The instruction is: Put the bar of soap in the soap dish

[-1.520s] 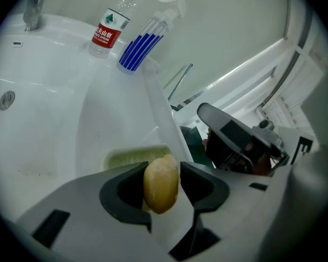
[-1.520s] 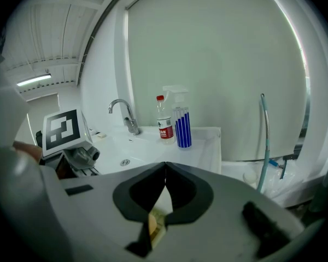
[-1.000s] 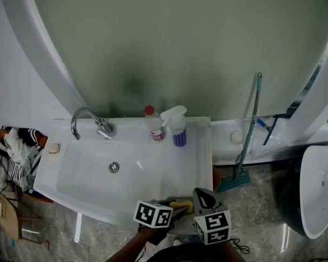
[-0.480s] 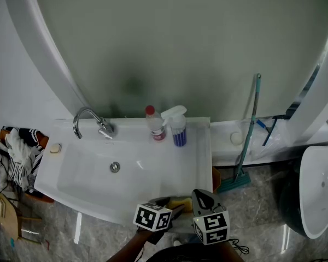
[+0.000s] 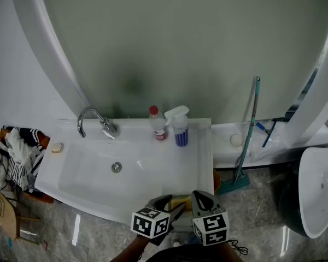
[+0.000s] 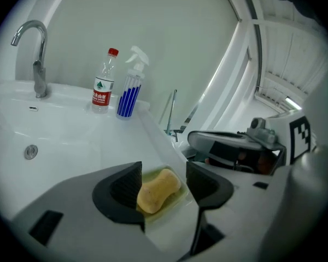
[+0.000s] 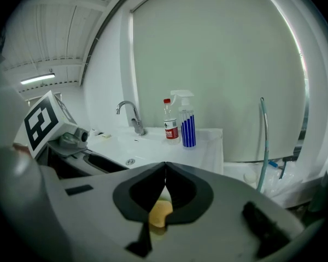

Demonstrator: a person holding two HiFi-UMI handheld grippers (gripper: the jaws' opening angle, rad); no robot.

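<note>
Left gripper [image 6: 163, 171] draws back, jaws spread over the soap [image 6: 157, 190] in its dish [image 6: 177, 202]; right gripper [image 7: 165, 168] pressed together, empty. A bump could topple that dish.

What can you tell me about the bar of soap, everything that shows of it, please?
The bar of soap is yellow-orange, smooth and matt, an oblong with rounded ends and a slight waist. It lies flat in the pale green soap dish on the front rim of the sink. The fingers of the open left gripper stand either side of it; whether one touches it is unclear.
</note>
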